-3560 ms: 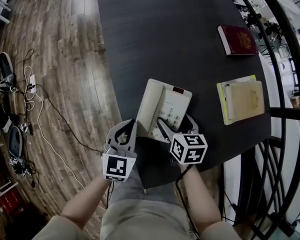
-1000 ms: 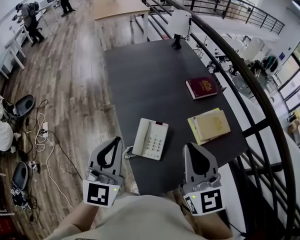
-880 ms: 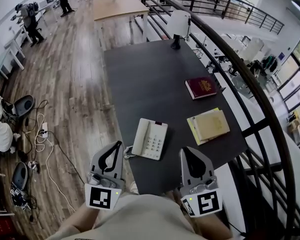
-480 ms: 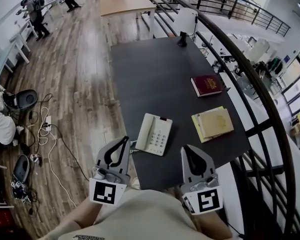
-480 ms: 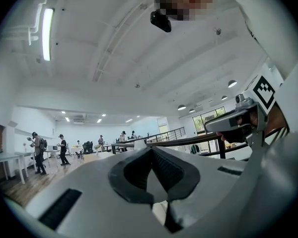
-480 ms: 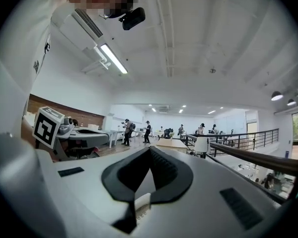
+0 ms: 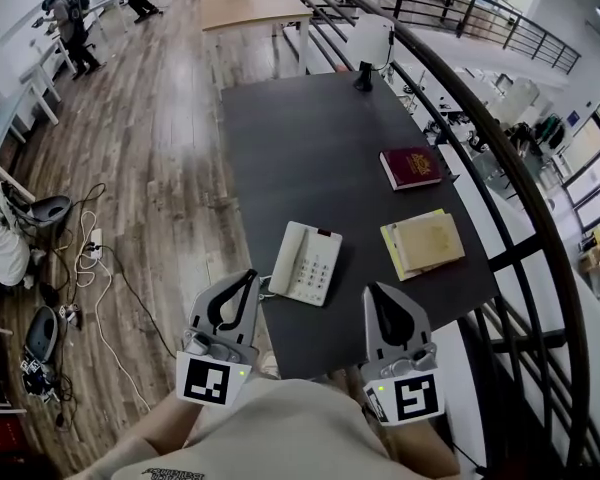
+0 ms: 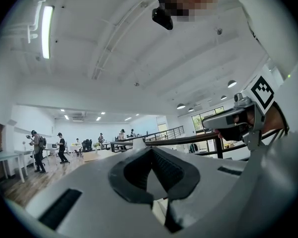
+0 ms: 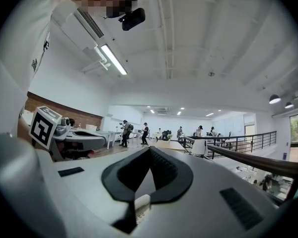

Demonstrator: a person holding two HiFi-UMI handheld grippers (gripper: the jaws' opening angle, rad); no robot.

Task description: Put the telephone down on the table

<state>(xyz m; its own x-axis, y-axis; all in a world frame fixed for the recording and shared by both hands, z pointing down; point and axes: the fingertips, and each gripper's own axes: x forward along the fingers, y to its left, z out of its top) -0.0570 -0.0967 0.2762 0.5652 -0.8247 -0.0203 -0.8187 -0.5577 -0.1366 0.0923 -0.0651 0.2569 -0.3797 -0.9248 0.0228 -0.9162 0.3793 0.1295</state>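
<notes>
One red book [image 7: 411, 167], tan book [image 7: 427, 242] beside telephone [image 7: 306, 263], perhaps lamp [image 7: 364, 78]

Overhead above table [image 7: 300, 158]; gripper views level

Dark rectangular table [image 7: 310, 138], viewed from its near edge. A cream push-button telephone [image 7: 307, 262] lies on it by the left edge, close to the near left corner. To its right, by the right edge, a tan book [image 7: 428, 240] rests on a yellow-green folder [image 7: 389, 248]. A dark red hardback book [image 7: 411, 167] lies farther along that edge. A small black stand [image 7: 364, 78] occupies the far right corner.
</notes>
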